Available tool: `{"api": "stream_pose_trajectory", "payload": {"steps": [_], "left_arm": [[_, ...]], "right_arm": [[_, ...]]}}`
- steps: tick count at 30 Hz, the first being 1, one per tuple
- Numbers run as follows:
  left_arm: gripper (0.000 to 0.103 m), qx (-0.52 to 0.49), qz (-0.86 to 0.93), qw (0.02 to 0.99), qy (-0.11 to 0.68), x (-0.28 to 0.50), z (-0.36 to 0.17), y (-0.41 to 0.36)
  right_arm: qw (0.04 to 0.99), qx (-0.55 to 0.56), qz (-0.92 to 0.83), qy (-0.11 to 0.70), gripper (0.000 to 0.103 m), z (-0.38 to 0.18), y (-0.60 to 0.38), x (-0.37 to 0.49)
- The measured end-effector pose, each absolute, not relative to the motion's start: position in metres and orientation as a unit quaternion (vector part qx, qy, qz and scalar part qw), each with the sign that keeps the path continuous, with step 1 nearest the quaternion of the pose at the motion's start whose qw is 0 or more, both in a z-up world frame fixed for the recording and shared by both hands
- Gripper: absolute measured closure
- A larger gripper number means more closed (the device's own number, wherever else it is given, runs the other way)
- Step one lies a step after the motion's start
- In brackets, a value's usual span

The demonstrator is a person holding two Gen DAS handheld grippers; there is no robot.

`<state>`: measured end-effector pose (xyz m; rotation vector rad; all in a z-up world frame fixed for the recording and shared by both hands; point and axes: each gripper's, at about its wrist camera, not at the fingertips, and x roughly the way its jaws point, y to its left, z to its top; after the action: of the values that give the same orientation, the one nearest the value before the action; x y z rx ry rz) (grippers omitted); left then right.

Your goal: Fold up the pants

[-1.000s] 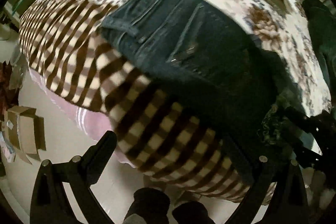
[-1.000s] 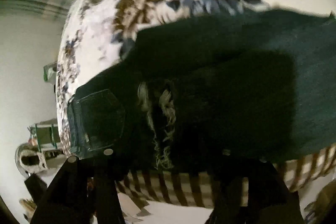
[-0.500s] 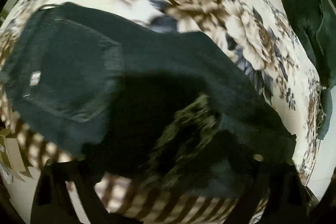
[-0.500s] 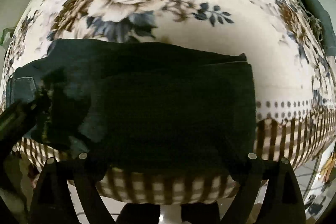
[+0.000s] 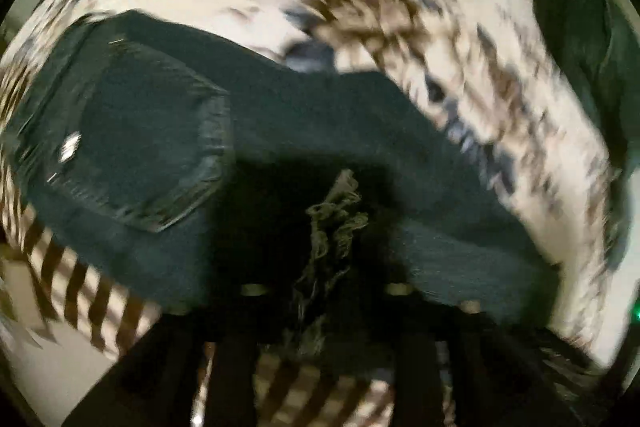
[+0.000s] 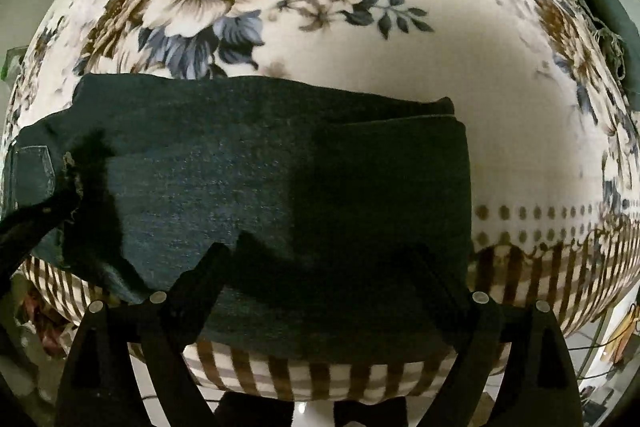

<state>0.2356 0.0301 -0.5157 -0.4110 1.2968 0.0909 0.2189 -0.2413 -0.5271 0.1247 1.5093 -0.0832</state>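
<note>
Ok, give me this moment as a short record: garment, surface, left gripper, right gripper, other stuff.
garment: dark jeans, folded over, back pocket up, frayed hem lying on top
surface: floral blanket with striped edge
left gripper: closed on the frayed hem; view blurred
right gripper: open, fingers spread over the near edge of the jeans, holding nothing
other: green cloth at far right
</note>
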Motion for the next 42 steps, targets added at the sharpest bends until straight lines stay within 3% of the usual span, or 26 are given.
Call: {"api": "stream_pose_trajectory", "payload": {"steps": [1, 2, 7, 14, 16, 18, 19, 21, 23, 25, 27, 29, 32, 42], "left_arm": [[0.016, -0.208, 0.046, 0.778, 0.591, 0.228, -0.508, 0.043], [0.003, -0.224, 0.051, 0.780, 0.582, 0.220, -0.501, 0.055], [0.003, -0.316, 0.107, 0.781, 0.528, 0.189, -0.490, 0.138], [0.004, -0.458, 0.183, 0.735, 0.465, 0.170, -0.537, 0.245], [0.008, -0.478, 0.185, 0.735, 0.443, 0.175, -0.545, 0.264], [0.049, -0.483, 0.182, 0.742, 0.427, 0.182, -0.549, 0.274], [0.063, -0.485, 0.178, 0.739, 0.433, 0.188, -0.554, 0.280], [0.060, -0.499, 0.172, 0.725, 0.443, 0.198, -0.570, 0.284], [0.049, -0.508, 0.162, 0.717, 0.449, 0.203, -0.585, 0.288], [0.049, -0.521, 0.156, 0.714, 0.441, 0.203, -0.588, 0.290], [0.054, -0.515, 0.157, 0.721, 0.435, 0.203, -0.584, 0.289], [0.072, -0.483, 0.159, 0.750, 0.423, 0.200, -0.570, 0.282], [0.078, -0.431, 0.164, 0.788, 0.408, 0.199, -0.545, 0.269], [0.080, -0.248, 0.145, 0.889, 0.357, 0.194, -0.420, 0.183]], "right_arm": [[0.726, 0.057, -0.038, 0.684, 0.011, -0.526, -0.240, 0.220], [0.725, 0.059, -0.038, 0.685, 0.011, -0.525, -0.240, 0.220], [0.724, 0.085, -0.029, 0.684, 0.011, -0.521, -0.229, 0.220], [0.723, 0.088, -0.036, 0.685, 0.011, -0.536, -0.201, 0.215], [0.722, 0.080, -0.051, 0.685, 0.011, -0.542, -0.195, 0.217], [0.722, 0.073, -0.064, 0.685, 0.011, -0.546, -0.189, 0.217], [0.722, 0.073, -0.069, 0.684, 0.011, -0.547, -0.187, 0.217], [0.721, 0.075, -0.081, 0.684, 0.011, -0.548, -0.184, 0.218], [0.718, 0.079, -0.090, 0.686, 0.011, -0.549, -0.179, 0.220], [0.716, 0.080, -0.098, 0.686, 0.011, -0.550, -0.174, 0.222], [0.716, 0.084, -0.103, 0.686, 0.011, -0.549, -0.171, 0.223], [0.716, 0.089, -0.105, 0.684, 0.011, -0.551, -0.158, 0.230], [0.718, 0.096, -0.101, 0.682, 0.011, -0.548, -0.156, 0.230], [0.740, 0.111, -0.054, 0.662, 0.011, -0.522, -0.158, 0.226]]}}
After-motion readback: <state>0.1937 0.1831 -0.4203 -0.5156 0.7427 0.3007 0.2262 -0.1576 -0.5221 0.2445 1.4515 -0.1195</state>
